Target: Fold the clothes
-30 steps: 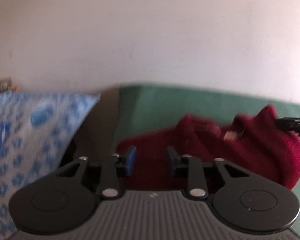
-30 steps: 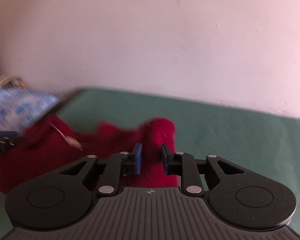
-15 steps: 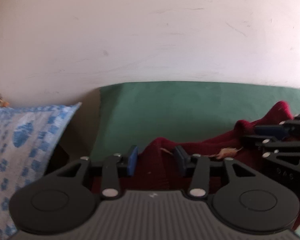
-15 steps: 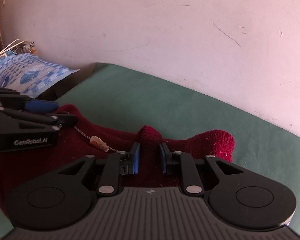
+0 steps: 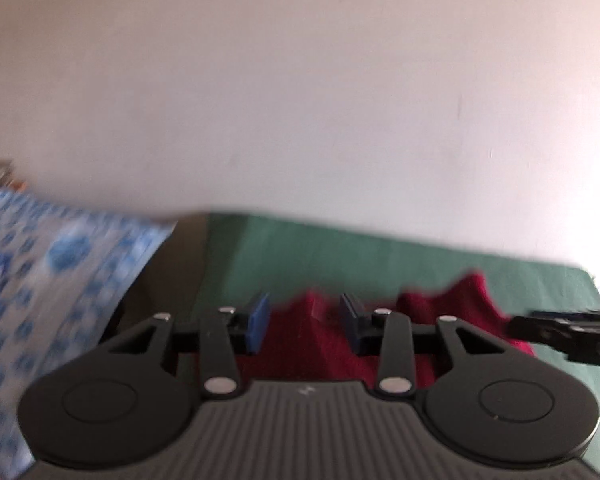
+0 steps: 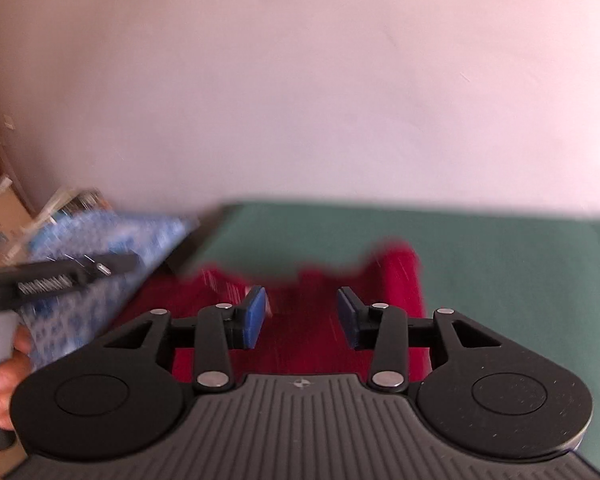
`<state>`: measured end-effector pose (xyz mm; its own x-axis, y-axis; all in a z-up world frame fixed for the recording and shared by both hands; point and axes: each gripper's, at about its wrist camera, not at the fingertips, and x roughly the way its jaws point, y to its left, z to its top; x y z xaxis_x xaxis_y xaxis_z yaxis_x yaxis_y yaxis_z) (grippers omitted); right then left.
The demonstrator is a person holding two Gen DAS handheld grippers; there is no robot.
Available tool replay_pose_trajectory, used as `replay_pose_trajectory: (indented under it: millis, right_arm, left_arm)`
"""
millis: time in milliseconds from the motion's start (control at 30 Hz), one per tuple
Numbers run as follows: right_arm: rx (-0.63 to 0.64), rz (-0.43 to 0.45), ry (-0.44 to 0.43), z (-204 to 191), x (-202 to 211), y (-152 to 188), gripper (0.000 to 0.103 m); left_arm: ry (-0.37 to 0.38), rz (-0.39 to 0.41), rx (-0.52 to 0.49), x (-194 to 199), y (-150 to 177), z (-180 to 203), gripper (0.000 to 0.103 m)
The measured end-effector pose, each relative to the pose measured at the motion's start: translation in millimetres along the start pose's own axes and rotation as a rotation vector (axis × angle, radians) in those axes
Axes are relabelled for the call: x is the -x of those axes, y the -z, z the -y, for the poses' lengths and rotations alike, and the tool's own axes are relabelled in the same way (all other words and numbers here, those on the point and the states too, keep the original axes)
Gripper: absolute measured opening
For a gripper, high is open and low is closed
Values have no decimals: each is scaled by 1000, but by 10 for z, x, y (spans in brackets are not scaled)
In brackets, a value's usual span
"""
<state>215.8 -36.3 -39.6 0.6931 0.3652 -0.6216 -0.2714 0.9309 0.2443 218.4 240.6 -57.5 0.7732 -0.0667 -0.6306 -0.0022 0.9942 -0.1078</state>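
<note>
Both grippers have let go since half a second ago; the right gripper (image 6: 300, 316), then nearly closed on a raised fold of the sweater (image 6: 300, 344), now stands with its jaws wide apart and nothing between the blue pads (image 6: 254, 318); the left gripper (image 5: 306, 322) has likewise widened, its pads (image 5: 258, 322) apart with a peak of red cloth rising in the gap but not pinched. Both views are motion-blurred, so fine detail of the knit cannot be read. Sweater: dark red, knitted, lying rumpled on the green mat (image 6: 500, 264); not flat and not folded; in the right view a thick rolled edge stands up at its far right side, with paler streaks near the left pad that cannot be identified; in the left view (image 5: 440, 312) it shows two humps, one between the fingers and one further right. The sweater sits toward the left edge of the mat, close under both grippers. Left of the mat lies a blue-and-white patterned cloth (image 6: 100, 248). The left gripper appears at the left edge of the right view, held by a hand (image 6: 8, 380). A pale wall (image 6: 300, 80) rises behind the mat.
</note>
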Motion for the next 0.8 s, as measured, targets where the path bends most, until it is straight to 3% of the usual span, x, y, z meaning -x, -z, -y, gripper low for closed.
replay_pose_trajectory:
  millis: [33, 100, 167, 200, 267, 300, 400, 467, 600, 800]
  right_arm:
    - [-21, -32, 29, -23, 96, 128, 43]
    - [-62, -95, 86, -70, 289, 383, 45]
    - [-47, -131, 145, -169, 446, 608, 56]
    - [-33, -146, 174, -226, 520, 717, 62]
    - [11, -171, 212, -317, 595, 819, 63]
    - [35, -182, 228, -361, 623, 856, 63]
    - [22, -159, 248, -401, 721, 852, 67]
    - [10, -138, 252, -413, 802, 846, 71]
    - [10, -104, 226, -409, 1033, 869, 84]
    - [10, -52, 189, -402, 1379, 904, 89]
  left_arm:
    - [-43, -43, 8, 46, 106, 40, 56]
    - [-79, -97, 49, 145, 306, 90, 57]
    - [-88, -143, 87, 229, 469, 159, 69]
    - [-97, -151, 95, 271, 529, 205, 72]
    - [-118, -156, 89, 350, 635, 319, 83]
    - [-149, -157, 64, 404, 671, 405, 84]
    - [-158, -141, 27, 636, 746, 572, 88]
    - [-172, -128, 18, 762, 783, 636, 98]
    - [-218, -108, 16, 1103, 835, 815, 99]
    - [-294, -78, 8, 1549, 985, 1070, 102]
